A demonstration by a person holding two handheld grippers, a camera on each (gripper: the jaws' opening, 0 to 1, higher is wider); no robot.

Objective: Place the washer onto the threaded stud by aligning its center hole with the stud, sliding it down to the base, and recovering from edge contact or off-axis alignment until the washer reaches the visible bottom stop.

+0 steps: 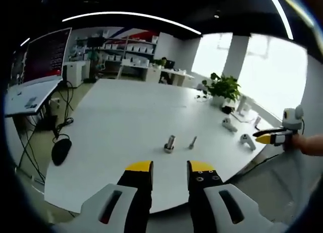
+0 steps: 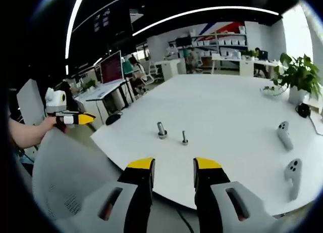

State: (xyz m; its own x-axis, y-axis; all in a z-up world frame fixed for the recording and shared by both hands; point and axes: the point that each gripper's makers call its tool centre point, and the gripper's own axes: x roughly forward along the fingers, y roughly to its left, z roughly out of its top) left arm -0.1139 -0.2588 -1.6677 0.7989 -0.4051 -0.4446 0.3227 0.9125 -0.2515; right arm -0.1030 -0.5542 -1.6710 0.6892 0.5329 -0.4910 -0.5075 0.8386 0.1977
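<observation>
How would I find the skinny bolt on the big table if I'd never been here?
Look at the big white table and find two small metal pieces standing near its middle. The threaded stud is the thinner one. Its neighbour is thicker, with a wider collar at its foot.

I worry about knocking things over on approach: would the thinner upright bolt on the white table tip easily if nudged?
Probably yes: the thinner bolt stands tall on a small base, unsupported, on the smooth table. It looks like stiff metal, so it should topple whole, then likely roll.
</observation>
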